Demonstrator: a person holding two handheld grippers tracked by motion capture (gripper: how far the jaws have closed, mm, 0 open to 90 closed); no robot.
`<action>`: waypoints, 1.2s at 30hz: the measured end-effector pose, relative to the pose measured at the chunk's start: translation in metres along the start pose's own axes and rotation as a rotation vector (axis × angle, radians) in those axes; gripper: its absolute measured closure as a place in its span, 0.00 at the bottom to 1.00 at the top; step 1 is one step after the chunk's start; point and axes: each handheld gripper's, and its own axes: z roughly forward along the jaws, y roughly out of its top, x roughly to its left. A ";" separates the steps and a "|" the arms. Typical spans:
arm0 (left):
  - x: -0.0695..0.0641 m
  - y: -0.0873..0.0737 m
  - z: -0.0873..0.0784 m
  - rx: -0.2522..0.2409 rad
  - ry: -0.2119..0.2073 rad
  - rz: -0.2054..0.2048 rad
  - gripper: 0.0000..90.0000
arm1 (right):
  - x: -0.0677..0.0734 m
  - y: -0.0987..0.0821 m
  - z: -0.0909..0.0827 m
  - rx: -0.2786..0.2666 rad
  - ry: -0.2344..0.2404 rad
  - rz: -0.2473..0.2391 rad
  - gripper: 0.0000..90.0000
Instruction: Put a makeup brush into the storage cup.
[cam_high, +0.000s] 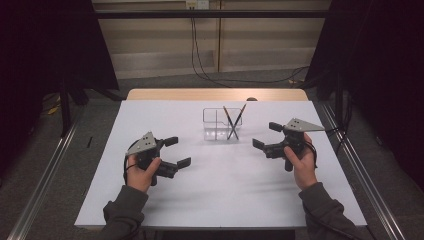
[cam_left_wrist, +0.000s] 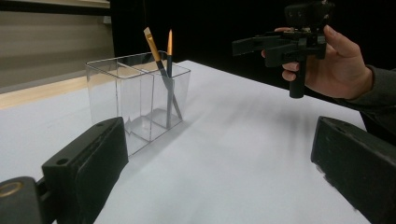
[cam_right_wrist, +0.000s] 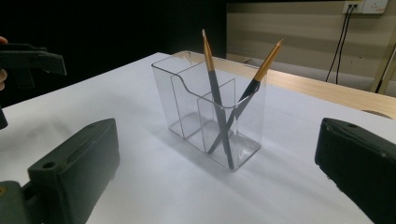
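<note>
A clear plastic organizer (cam_high: 216, 125) (cam_left_wrist: 133, 95) (cam_right_wrist: 187, 100) with several compartments stands on the white table (cam_high: 220, 185), toward the back middle. Two grey paintbrushes with gold ferrules (cam_high: 234, 122) (cam_left_wrist: 162, 70) (cam_right_wrist: 214, 88) lean crossed in its right end compartment. My left gripper (cam_high: 179, 152) (cam_left_wrist: 219, 172) is held open, left of and nearer than the organizer, with nothing between its jaws. My right gripper (cam_high: 265, 135) (cam_right_wrist: 215, 177) is held open to the organizer's right, also empty, and appears raised in a hand in the left gripper view (cam_left_wrist: 280, 44).
A wooden strip (cam_high: 215, 94) runs along the table's far edge. Cables (cam_high: 200, 65) hang from a wall socket behind. Dark curtains stand on both sides, and metal rails (cam_high: 45, 175) flank the table on the floor.
</note>
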 end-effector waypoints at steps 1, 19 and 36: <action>0.000 0.000 0.000 0.006 -0.001 0.005 0.04 | 0.000 0.000 -0.001 0.002 -0.001 -0.002 0.00; 0.001 -0.001 0.001 0.003 -0.001 0.001 0.04 | -0.001 -0.010 -0.017 0.024 -0.007 -0.013 0.00; 0.002 -0.002 0.001 0.007 0.003 0.002 0.04 | 0.001 -0.012 -0.032 0.012 0.004 -0.003 0.00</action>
